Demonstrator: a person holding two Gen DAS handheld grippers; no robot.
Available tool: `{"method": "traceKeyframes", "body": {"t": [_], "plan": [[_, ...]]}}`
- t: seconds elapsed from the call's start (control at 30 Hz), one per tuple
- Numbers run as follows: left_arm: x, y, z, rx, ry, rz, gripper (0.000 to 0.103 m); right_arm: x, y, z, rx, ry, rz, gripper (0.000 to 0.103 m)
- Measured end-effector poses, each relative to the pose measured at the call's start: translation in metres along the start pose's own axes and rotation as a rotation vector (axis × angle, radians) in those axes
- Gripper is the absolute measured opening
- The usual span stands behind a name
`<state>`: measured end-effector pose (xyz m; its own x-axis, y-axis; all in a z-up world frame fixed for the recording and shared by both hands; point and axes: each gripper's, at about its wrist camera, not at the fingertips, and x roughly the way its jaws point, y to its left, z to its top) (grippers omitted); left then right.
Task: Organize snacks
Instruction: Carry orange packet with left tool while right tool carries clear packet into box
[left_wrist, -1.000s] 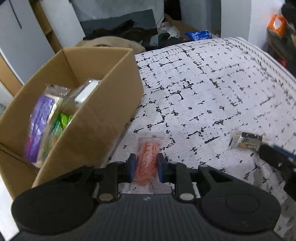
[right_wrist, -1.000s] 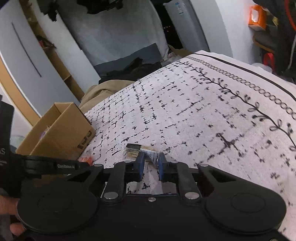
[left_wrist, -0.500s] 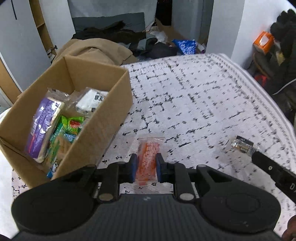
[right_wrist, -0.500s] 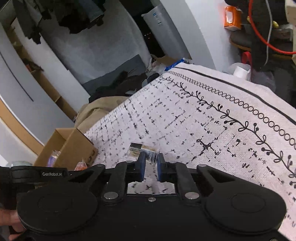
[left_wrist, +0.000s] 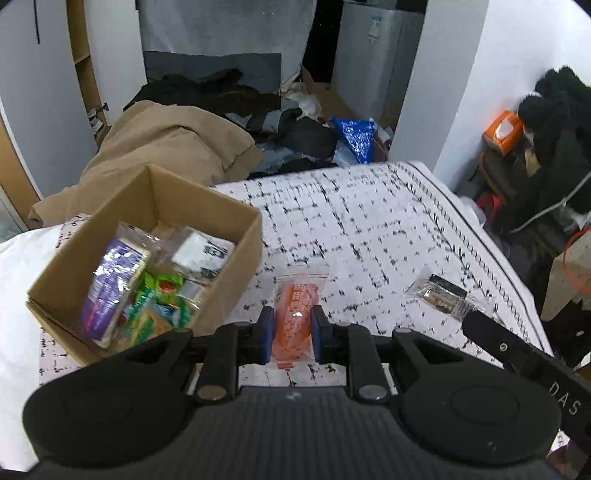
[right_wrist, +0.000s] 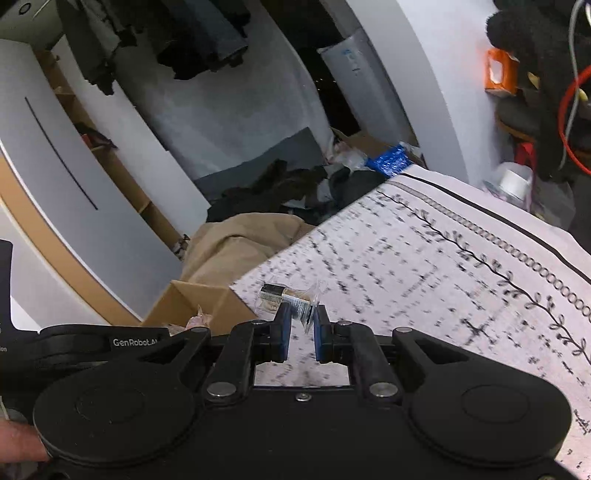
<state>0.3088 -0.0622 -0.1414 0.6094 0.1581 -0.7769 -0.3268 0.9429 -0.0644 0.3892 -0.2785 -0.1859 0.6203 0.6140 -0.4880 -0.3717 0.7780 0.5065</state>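
The left gripper (left_wrist: 292, 334) pitches steeply downward, its jaws clenched on an orange snack packet (left_wrist: 297, 314) caught at its lower half. The packet's long axis runs straight ahead along the fingers, its clear crimped top edge pointing away from the jaws, and it hangs in the air above the patterned bedspread (left_wrist: 369, 229). Just left of the jaws sits an open cardboard box (left_wrist: 236, 266) on the bed, holding a purple packet (left_wrist: 110, 288), green packets (left_wrist: 159, 299) and a white packet (left_wrist: 203, 251). Beyond the box lies a heap of tan cloth (left_wrist: 166, 144).

The right gripper (right_wrist: 300, 330) tilts more gently downward, its jaws nipped on the clear end flap of a dark wrapped bar (right_wrist: 286, 297). The bar's long axis lies crosswise to the fingers, its body sticking out to the left of the jaws and slightly up. In the left wrist view the same bar (left_wrist: 441, 297) shows off to the right of the left jaws, raised over the bedspread. Left of and below the right jaws, the left gripper's black body and the box's corner (right_wrist: 199, 299) are visible. A fingertip (right_wrist: 20, 441) shows at the lower left edge.
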Motion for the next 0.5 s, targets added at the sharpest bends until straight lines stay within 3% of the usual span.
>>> {"method": "traceKeyframes", "body": {"t": [0.5], "plan": [[-0.023,0.054,0.03,-0.093,-0.031,0.013,0.02,0.01,0.052,0.009,-0.056,0.005,0.046,0.012]]}}
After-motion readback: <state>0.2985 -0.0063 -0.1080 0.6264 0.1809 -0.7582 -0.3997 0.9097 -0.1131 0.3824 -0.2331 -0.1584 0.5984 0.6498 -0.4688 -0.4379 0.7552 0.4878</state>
